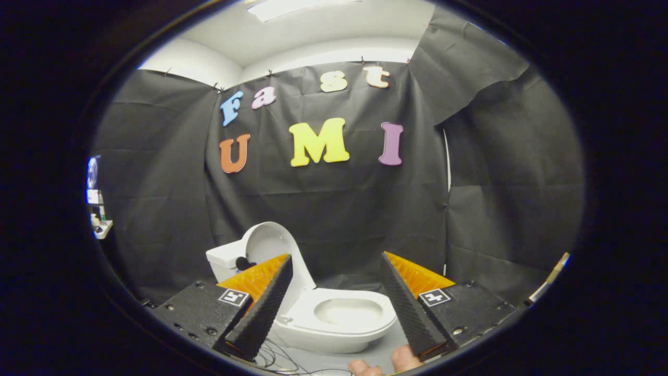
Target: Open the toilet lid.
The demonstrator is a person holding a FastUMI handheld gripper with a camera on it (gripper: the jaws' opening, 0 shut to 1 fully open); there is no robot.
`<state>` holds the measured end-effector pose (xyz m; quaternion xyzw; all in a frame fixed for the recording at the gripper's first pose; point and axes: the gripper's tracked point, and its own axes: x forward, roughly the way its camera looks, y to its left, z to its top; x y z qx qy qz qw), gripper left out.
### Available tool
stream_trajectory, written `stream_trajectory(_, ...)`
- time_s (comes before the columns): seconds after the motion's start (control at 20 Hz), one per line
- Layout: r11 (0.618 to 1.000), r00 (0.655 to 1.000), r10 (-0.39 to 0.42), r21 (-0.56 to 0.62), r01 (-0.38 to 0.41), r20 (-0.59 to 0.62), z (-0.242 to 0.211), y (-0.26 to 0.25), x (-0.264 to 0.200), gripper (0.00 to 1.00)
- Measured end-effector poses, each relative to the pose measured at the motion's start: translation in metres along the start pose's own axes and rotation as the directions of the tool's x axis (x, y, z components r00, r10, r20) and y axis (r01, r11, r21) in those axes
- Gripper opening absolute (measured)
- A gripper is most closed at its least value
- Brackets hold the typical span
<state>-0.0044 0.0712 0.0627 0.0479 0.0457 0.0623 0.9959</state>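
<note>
Standing upright against the tank (225, 259), the toilet lid (269, 245) already looks open — the jaws (336, 284) gape apart, empty, the bowl (347, 316) between them; any stray nudge could tip it shut.

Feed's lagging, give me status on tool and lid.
Tool open, fingers holding nothing. Toilet lid already raised against tank, bowl exposed between fingers. Nothing in the way.

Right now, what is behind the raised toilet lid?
Behind the upright lid stands the white tank, with the black cloth wall beyond it. The lid and one finger of the open gripper cover most of the tank, so its far side stays hidden.
</note>
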Motion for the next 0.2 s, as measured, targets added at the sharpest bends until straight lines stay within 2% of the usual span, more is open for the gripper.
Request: stream_trajectory(0.2,1.000,0.999,0.021,0.018,-0.022,0.046,-0.0032,-0.0076,-0.0037,1.00)
